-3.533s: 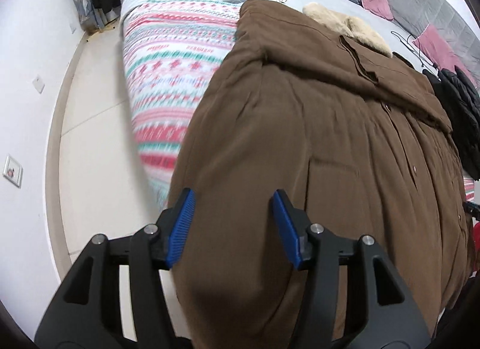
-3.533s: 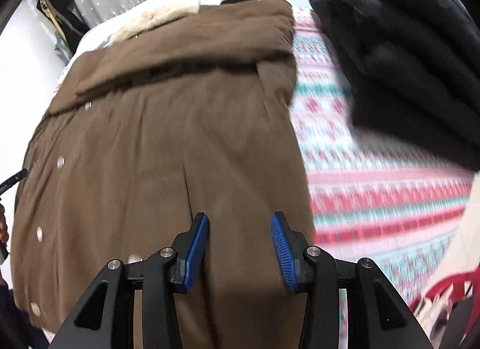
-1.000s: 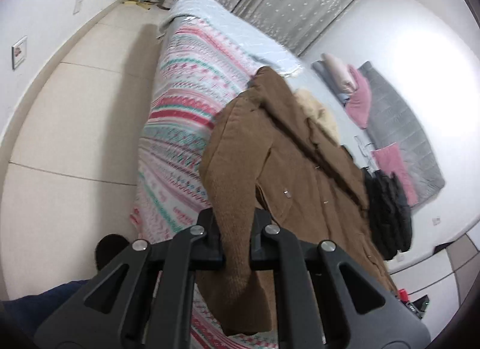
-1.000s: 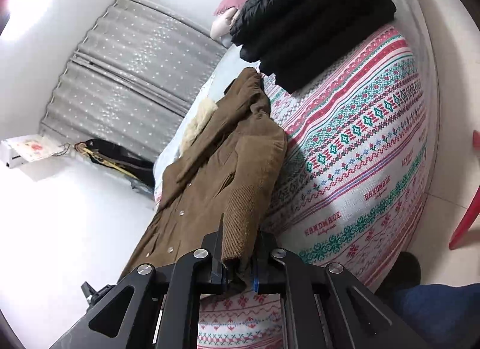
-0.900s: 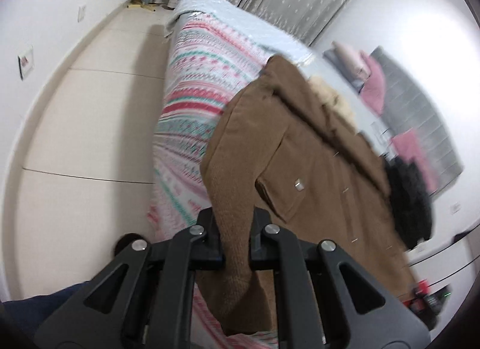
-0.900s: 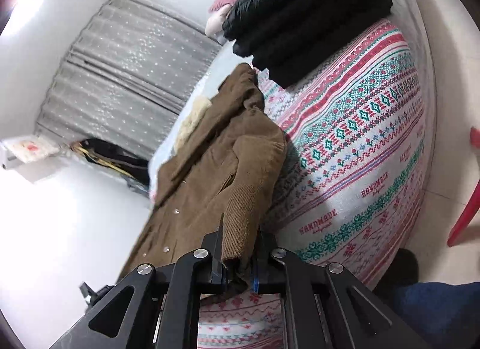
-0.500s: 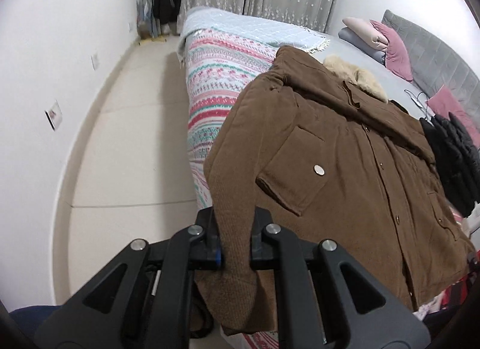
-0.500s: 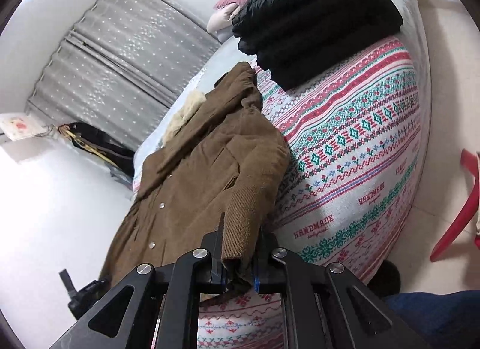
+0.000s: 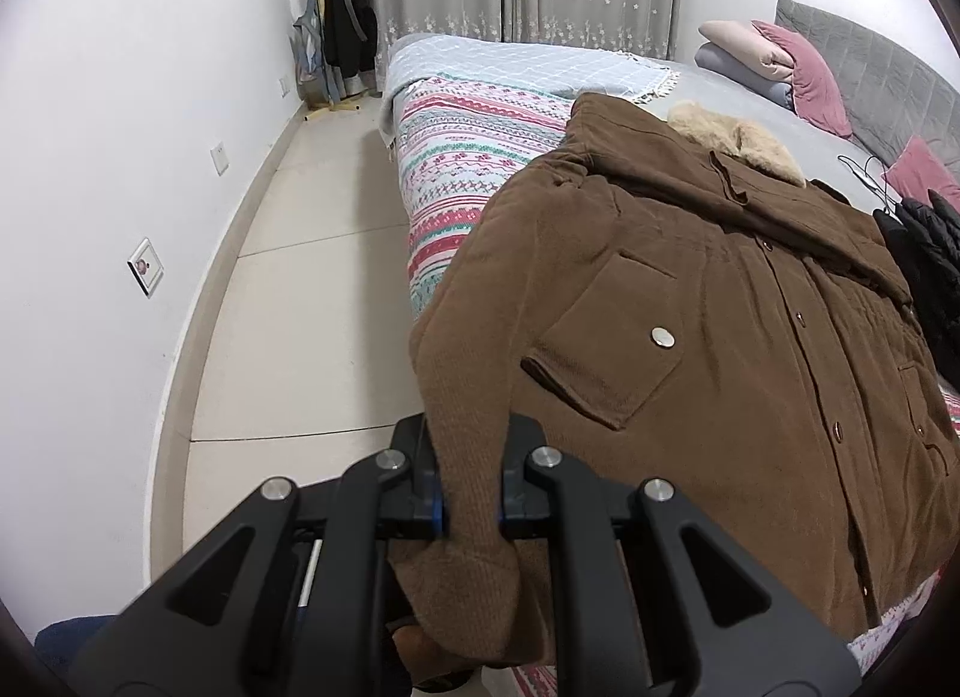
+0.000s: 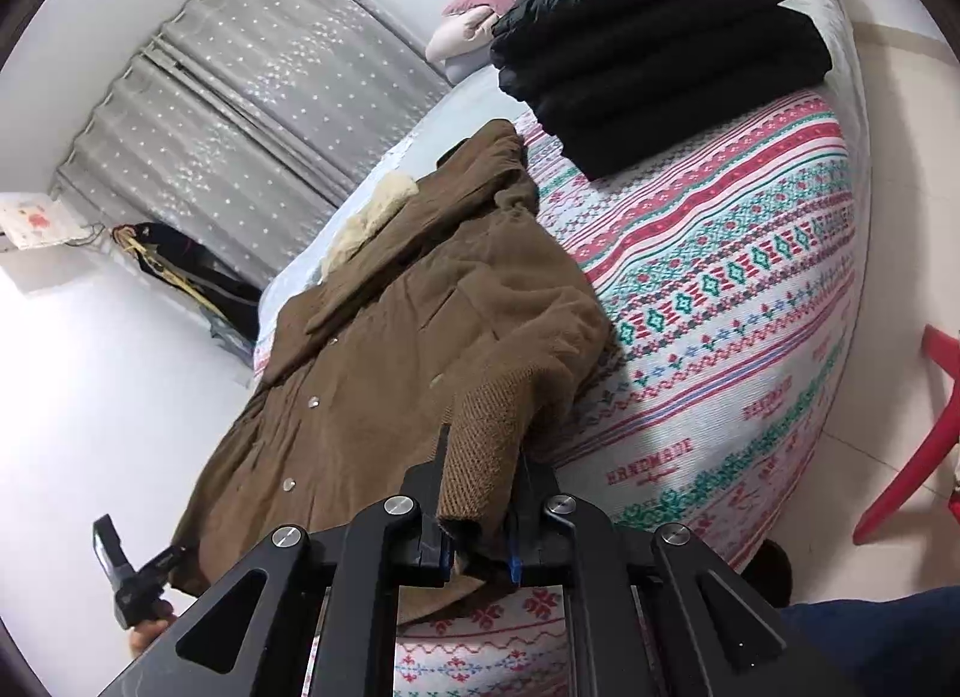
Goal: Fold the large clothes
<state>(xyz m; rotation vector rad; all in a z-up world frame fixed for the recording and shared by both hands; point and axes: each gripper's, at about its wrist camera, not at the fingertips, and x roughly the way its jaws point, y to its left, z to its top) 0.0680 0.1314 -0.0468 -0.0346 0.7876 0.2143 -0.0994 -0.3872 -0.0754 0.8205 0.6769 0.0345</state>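
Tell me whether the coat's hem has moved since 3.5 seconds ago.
Yes. The coat hem, then flat at the patterned blanket edge, is now folded up onto the body, its knit corners pinched in the left gripper and right gripper.

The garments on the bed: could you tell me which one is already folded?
The black puffer jacket lies folded in a neat stack near the pillows; the brown coat is still spread out, both cuffs clamped in the grippers.

Only readable text: "HANDMADE" in red caps, woven into the patterned blanket (image 10: 750, 301) on the bed, near its lower edge, right wrist view. One instance reads clearly (image 10: 651, 460); a repeat to its right is too distorted to confirm. Script beneath each word is illegible. Left wrist view: no legible text.
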